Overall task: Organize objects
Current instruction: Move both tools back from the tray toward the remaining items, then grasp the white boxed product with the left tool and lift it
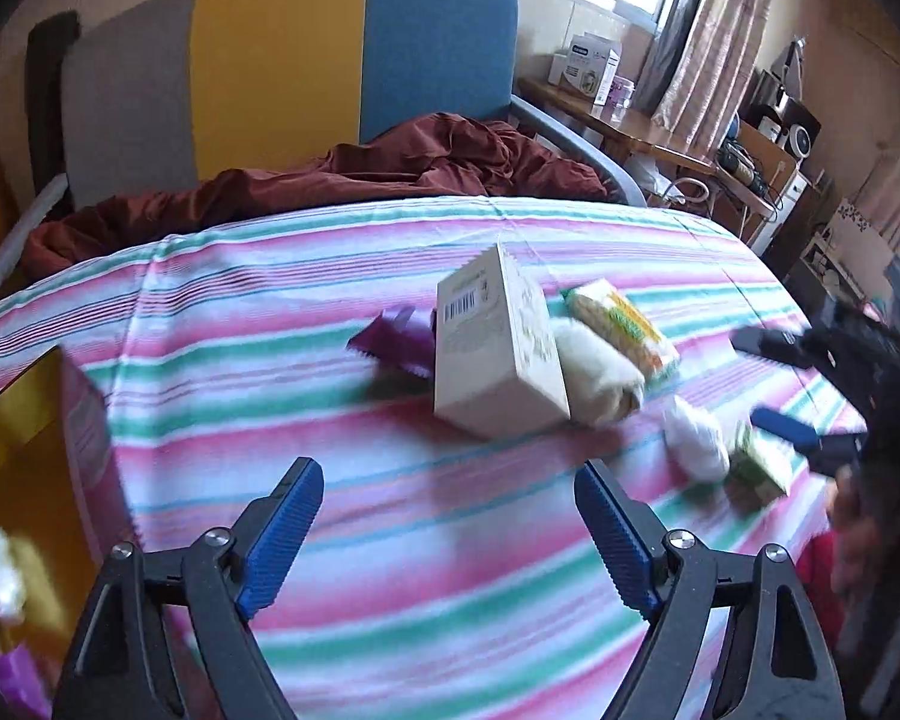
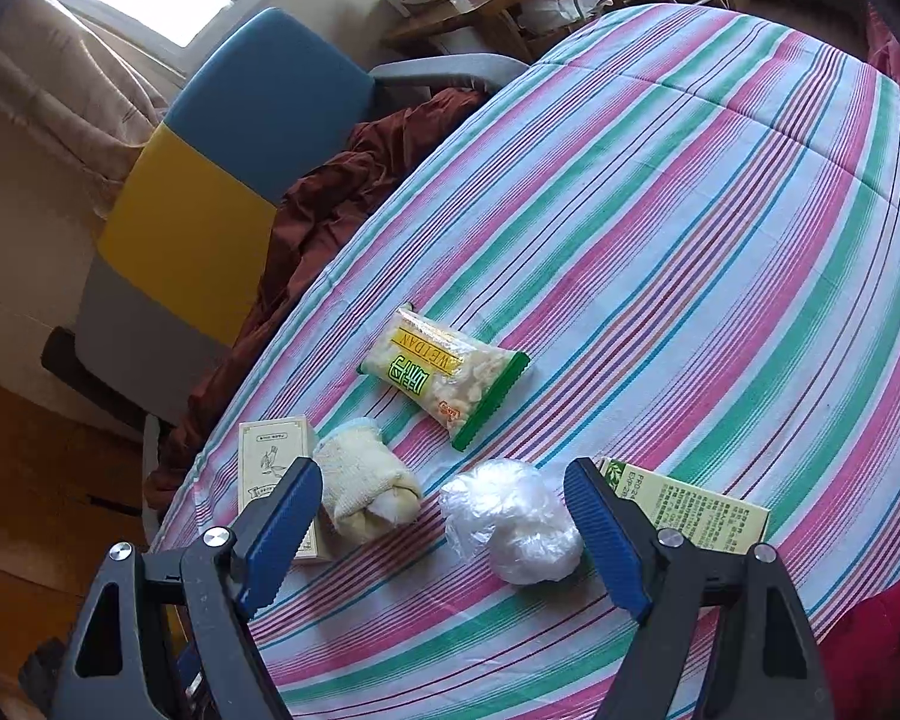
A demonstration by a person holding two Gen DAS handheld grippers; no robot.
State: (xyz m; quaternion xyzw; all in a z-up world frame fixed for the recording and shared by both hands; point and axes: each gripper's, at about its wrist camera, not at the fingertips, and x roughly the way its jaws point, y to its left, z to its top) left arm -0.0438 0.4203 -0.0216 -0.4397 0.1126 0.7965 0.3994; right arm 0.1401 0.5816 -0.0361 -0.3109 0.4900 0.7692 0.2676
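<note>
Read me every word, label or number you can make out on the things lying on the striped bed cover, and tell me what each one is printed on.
"WEIDAN": clear snack packet with green ends, beside large green Chinese characters.
"PROD" and "EXP": green-printed paper box; the rest is too small.
Barcode: tall beige cardboard box; digits and text blurred.
Purple wrapper: blurred, unreadable.
White boxes on the far wooden desk: too small.

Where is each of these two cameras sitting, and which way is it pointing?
Left wrist: on the left gripper, looking along its open fingers across the striped bedspread toward the beige box; the right gripper shows at the right edge.
Right wrist: on the right gripper, looking down over the plastic bundle and snack packet.
Shared: bedspread, box, rolled cloth, packet, yellow-and-blue headboard.
</note>
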